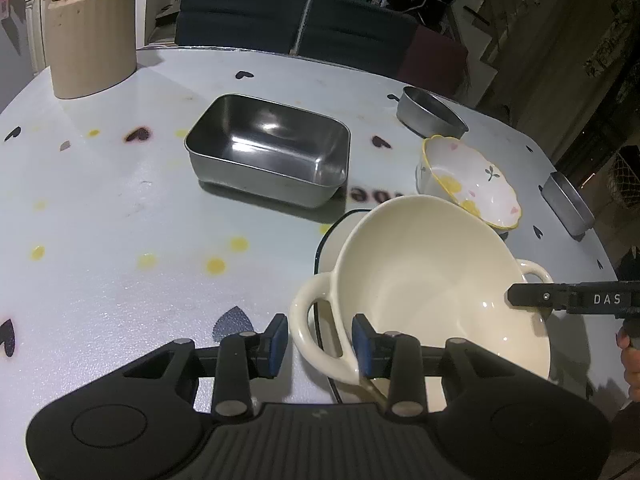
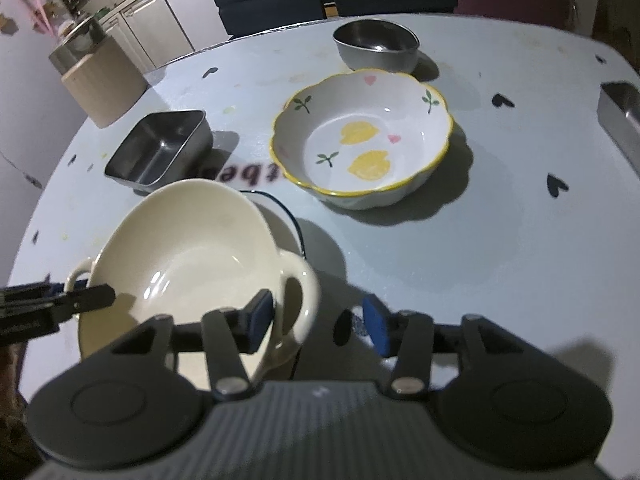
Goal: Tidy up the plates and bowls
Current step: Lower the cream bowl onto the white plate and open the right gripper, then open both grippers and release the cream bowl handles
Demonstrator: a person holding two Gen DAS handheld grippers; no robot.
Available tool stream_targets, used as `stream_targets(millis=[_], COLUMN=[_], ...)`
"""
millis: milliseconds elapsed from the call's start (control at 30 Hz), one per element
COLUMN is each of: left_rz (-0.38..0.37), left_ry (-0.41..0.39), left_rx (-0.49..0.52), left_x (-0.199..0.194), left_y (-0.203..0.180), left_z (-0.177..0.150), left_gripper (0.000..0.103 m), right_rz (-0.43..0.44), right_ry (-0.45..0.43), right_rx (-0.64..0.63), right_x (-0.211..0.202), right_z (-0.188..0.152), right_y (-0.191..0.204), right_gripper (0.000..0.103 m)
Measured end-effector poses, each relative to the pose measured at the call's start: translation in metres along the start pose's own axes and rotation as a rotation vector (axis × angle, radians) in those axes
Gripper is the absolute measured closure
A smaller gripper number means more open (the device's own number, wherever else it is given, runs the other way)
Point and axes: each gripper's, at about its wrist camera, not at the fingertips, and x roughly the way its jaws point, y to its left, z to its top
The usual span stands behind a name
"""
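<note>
I am looking at a cream bowl with two loop handles [image 1: 436, 280], which is sitting tilted on a white plate with a dark blue rim [image 1: 332, 240] near my side of the table; the plate is showing only as a crescent behind it. Just beyond it, a scalloped white bowl with a yellow rim [image 2: 362, 136] is standing upright and empty, painted with yellow lemons, pink hearts and green sprigs. A round steel bowl [image 2: 376, 44] is sitting close behind that one. A rectangular steel tray [image 1: 268, 148] is lying empty toward the middle, and another steel dish [image 2: 620, 114] is resting at the table's far right edge.
</note>
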Motion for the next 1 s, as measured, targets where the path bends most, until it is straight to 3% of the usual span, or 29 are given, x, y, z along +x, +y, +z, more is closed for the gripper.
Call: stream_targets(millis=[67, 300, 1000], left_rz=[0.001, -0.026, -0.043], left_ry=[0.002, 0.019, 0.018], left_rx=[0.005, -0.009, -0.013], left_x=[0.000, 0.003, 0.004], left_y=[0.000, 0.001, 0.003], left_z=[0.000, 0.001, 0.004], left_gripper=[0.065, 0.069, 0.072], right_rz=[0.021, 0.122, 0.079], right_ry=[0.002, 0.036, 0.042], right_rx=[0.011, 0.084, 0.081], right_x=[0.000, 0.006, 0.000], right_z=[-0.001, 0.000, -0.012], right_y=[-0.003, -0.010, 0.004], right_gripper=[0.051, 0.078, 0.078])
